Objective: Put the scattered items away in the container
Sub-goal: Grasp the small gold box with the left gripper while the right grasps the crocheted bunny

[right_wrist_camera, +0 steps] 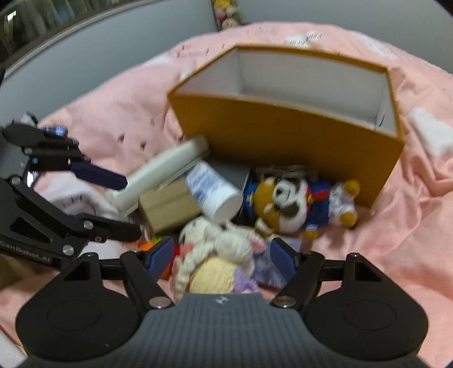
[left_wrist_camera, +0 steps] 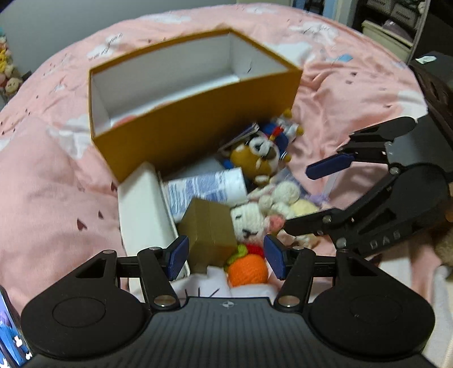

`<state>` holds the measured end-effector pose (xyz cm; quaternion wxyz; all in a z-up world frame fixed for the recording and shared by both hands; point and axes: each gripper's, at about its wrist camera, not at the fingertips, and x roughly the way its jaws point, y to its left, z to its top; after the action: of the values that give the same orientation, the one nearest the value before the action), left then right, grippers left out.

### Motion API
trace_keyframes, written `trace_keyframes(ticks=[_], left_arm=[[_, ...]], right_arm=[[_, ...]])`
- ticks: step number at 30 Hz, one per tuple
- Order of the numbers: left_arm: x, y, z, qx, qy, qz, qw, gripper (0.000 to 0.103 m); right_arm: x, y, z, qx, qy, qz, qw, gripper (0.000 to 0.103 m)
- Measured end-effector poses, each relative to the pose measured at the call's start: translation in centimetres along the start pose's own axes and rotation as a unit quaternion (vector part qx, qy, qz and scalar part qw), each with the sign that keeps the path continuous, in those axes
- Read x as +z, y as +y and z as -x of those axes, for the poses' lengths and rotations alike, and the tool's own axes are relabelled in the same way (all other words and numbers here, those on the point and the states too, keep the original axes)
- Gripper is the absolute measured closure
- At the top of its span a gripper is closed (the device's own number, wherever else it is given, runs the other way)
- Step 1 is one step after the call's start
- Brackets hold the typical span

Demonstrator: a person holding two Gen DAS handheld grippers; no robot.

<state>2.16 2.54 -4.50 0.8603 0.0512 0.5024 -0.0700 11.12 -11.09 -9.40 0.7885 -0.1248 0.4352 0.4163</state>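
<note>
An open orange box with a white inside stands on the pink bedspread; it also shows in the right wrist view. In front of it lies a heap: a white flat case, a white printed tube, a small brown carton, a brown and white plush, a white knitted doll and an orange knitted ball. My left gripper is open just above the carton and ball. My right gripper is open over a cream knitted doll.
The pink bedspread spreads around the heap. A phone lies at the left wrist view's lower left. Shelves with bins stand behind the bed at the right. A grey wall runs behind the bed.
</note>
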Motion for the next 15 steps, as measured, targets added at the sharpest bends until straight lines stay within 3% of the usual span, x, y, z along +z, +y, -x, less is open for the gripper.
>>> trace_keyframes(ticks=[4,11,15], left_arm=[[-0.3,-0.2,-0.5,0.023,-0.005,-0.009,0.9997,0.034],[-1.1,-2.0,-2.1,0.084,-0.022,-0.081,0.9929,0.035],[-1.1,-2.1,-2.6,0.08,-0.024,-0.087,0.9927,0.035]], right_arm=[[-0.6,0.8,-1.0,-0.004,0.022,0.013,1.0,0.026],[-1.1,1.4,-3.6,-0.012,0.048,0.034,0.998,0.029],[-1.2,1.5,-4.4,-0.016,0.056,0.044,0.997,0.027]])
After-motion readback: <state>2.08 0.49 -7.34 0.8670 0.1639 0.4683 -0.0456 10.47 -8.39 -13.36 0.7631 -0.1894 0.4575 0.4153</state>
